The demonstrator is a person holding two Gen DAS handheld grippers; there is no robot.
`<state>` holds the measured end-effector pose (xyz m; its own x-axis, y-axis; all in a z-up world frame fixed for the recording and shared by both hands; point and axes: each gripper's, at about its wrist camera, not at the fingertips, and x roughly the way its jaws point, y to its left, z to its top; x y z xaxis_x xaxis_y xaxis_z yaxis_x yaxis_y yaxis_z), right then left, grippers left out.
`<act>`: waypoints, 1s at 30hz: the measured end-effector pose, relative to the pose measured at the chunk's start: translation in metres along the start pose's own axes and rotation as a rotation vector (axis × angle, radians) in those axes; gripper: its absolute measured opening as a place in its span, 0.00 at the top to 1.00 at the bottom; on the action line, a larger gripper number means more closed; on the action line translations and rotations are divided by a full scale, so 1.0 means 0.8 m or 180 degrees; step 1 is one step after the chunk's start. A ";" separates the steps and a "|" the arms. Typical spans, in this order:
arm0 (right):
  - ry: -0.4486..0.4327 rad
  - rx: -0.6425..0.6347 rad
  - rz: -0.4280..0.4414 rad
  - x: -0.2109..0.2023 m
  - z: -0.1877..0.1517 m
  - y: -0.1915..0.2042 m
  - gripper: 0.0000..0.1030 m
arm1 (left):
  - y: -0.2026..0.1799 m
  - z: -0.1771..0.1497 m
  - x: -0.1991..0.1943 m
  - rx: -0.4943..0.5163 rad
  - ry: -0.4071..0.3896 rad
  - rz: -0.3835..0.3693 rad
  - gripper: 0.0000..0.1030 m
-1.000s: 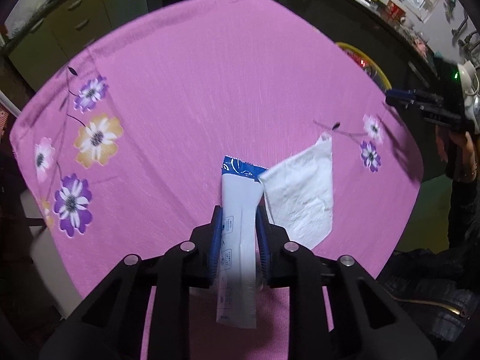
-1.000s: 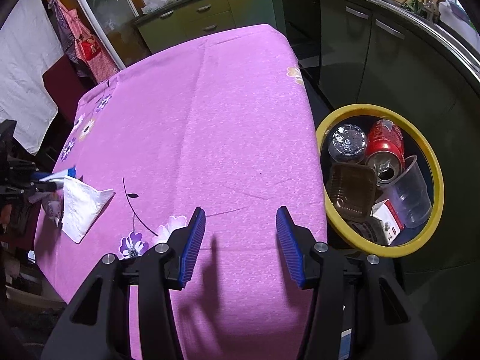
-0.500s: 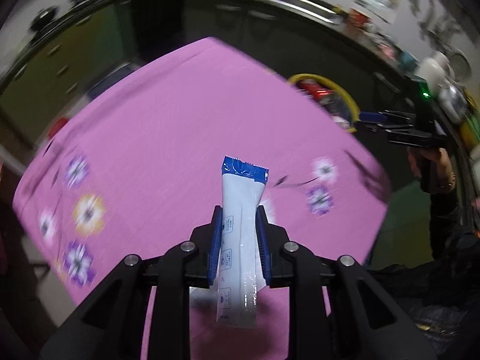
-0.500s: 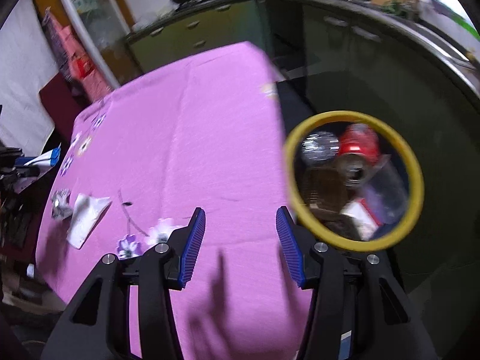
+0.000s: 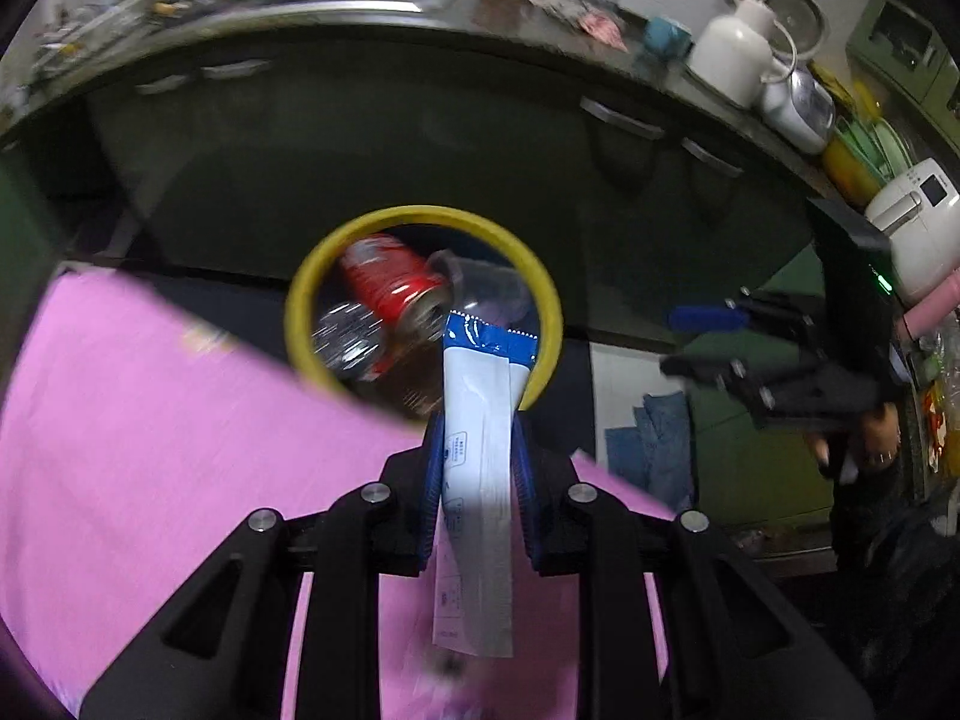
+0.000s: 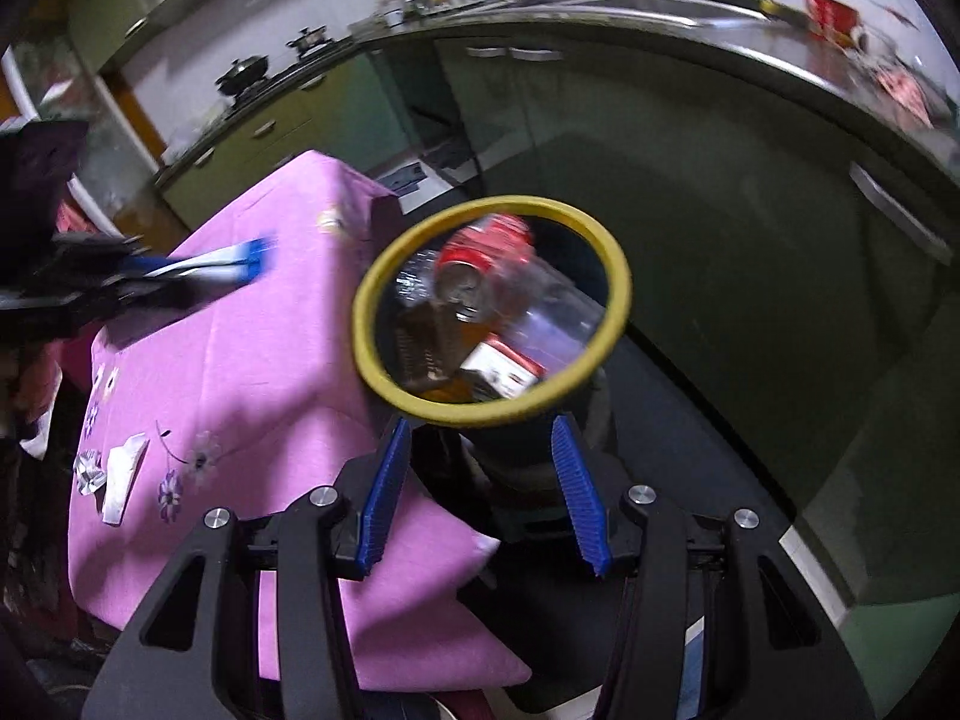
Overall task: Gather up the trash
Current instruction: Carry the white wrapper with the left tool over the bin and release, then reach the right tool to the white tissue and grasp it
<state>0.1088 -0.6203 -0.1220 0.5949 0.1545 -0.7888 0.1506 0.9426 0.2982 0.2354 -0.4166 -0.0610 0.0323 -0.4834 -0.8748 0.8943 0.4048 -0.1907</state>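
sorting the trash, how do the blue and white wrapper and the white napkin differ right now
The blue and white wrapper is clamped in the left gripper, raised toward the yellow-rimmed bin; the white napkin lies flat on the pink tablecloth, untouched. The wrapper is printed, the napkin plain. Neither is in the bin yet.

Dim, motion-blurred, fisheye-warped edges

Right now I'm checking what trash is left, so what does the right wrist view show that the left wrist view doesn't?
Only the right wrist view shows what remains on the pink tablecloth: a white napkin and a crumpled foil scrap beside it. Only the left wrist view shows a white kettle on the counter. Both show the yellow-rimmed bin with a red can inside, and the left claw shut on the blue-and-white wrapper.
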 end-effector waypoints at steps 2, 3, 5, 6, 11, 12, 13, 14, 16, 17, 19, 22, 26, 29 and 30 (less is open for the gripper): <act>0.0018 0.0076 0.0004 0.002 -0.005 -0.015 0.52 | -0.008 0.026 0.037 0.0109 0.0070 0.0002 0.79; 0.0028 0.0106 0.0003 0.004 -0.006 -0.020 0.52 | -0.012 0.040 0.061 0.0177 0.0117 0.0018 0.79; 0.0045 0.0181 0.0010 0.007 -0.011 -0.033 0.52 | -0.017 0.055 0.086 0.0246 0.0149 0.0067 0.79; 0.0055 0.0202 0.0013 0.009 -0.013 -0.036 0.52 | -0.020 0.062 0.099 0.0270 0.0167 0.0059 0.77; 0.0074 0.0260 0.0047 0.013 -0.017 -0.047 0.48 | -0.024 0.070 0.123 0.0423 0.0117 0.0322 0.50; 0.0068 0.0260 0.0054 0.013 -0.016 -0.046 0.48 | -0.022 0.070 0.121 0.0407 0.0098 0.0352 0.45; 0.0063 0.0258 0.0069 0.013 -0.017 -0.045 0.48 | -0.019 0.068 0.117 0.0391 0.0086 0.0361 0.44; 0.0059 0.0254 0.0081 0.013 -0.017 -0.044 0.48 | -0.018 0.067 0.115 0.0377 0.0076 0.0382 0.44; 0.0047 0.0244 0.0096 0.012 -0.018 -0.040 0.48 | -0.012 0.063 0.100 0.0310 0.0031 0.0453 0.44; 0.0039 0.0234 0.0116 0.011 -0.018 -0.037 0.48 | -0.009 0.063 0.090 0.0275 -0.0003 0.0461 0.44; 0.0034 0.0196 0.0145 0.010 -0.017 -0.029 0.48 | -0.006 0.058 0.053 0.0192 -0.0158 0.0496 0.44; 0.0015 0.0132 0.0205 0.006 -0.018 -0.014 0.48 | -0.006 0.035 -0.023 -0.0045 -0.0474 0.0485 0.38; -0.0021 -0.0042 0.0424 0.001 -0.016 0.024 0.42 | -0.008 -0.030 -0.134 -0.0438 -0.1021 0.0692 0.24; 0.0048 -0.0381 0.0683 0.007 -0.016 0.079 0.40 | -0.009 -0.120 -0.219 -0.0832 -0.1517 0.0949 0.10; 0.0088 -0.0513 0.0775 0.010 -0.017 0.100 0.38 | -0.007 -0.156 -0.243 -0.0982 -0.1645 0.1049 0.09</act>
<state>0.1152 -0.5398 -0.1120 0.5762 0.3878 -0.7195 -0.1225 0.9113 0.3930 0.1682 -0.2283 0.0544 0.5584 -0.5744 -0.5986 0.6358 0.7598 -0.1361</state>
